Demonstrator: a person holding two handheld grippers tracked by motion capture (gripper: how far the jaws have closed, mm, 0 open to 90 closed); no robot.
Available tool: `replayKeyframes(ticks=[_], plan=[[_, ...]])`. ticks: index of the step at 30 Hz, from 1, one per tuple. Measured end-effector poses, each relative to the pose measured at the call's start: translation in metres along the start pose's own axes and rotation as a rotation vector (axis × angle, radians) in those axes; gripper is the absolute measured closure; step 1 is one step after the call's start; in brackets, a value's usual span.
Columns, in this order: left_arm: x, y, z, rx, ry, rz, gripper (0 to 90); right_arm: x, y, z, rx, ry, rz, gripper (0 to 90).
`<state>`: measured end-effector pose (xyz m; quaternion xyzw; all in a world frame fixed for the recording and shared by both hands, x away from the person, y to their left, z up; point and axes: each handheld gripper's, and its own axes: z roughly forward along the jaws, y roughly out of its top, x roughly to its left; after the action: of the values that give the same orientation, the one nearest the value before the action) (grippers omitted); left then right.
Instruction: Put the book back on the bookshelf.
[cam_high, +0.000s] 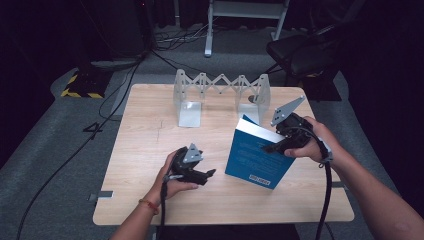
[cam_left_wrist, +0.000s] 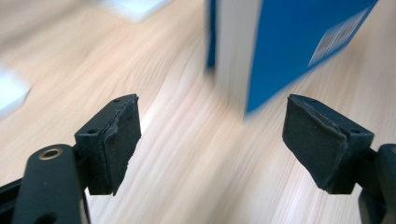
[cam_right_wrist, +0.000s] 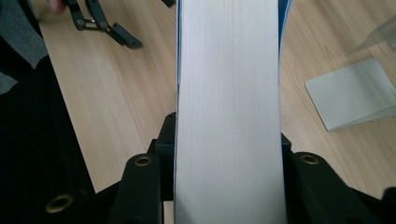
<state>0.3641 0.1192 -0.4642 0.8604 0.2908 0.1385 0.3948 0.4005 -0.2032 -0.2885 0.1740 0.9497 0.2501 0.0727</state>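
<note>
A blue book (cam_high: 255, 157) stands tilted on its lower edge right of the table's middle. My right gripper (cam_high: 282, 142) is shut on its upper right part. In the right gripper view the white page edge (cam_right_wrist: 229, 116) runs up between the jaws, with a black jaw pressed against each cover. My left gripper (cam_high: 207, 176) lies low over the wood just left of the book, its tips pointing toward it. In the left gripper view its pads (cam_left_wrist: 119, 135) stand wide apart with only bare wood between them, and the blue book (cam_left_wrist: 289, 42) is a short way ahead, untouched.
An expandable metal book rack (cam_high: 220, 95) with upright end plates stands at the back of the wooden table (cam_high: 150, 150). One flat foot plate (cam_right_wrist: 350, 93) lies right of the book. A dark chair (cam_high: 300, 55) and floor cables sit beyond the table.
</note>
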Motion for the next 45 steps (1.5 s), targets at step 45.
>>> replayKeyframes(ticks=[45], plan=[[0.013, -0.066, -0.016, 0.097, 0.050, -0.077, 18.6, -0.092, 0.015, -0.016, -0.021, -0.264, 0.286, 61.4]])
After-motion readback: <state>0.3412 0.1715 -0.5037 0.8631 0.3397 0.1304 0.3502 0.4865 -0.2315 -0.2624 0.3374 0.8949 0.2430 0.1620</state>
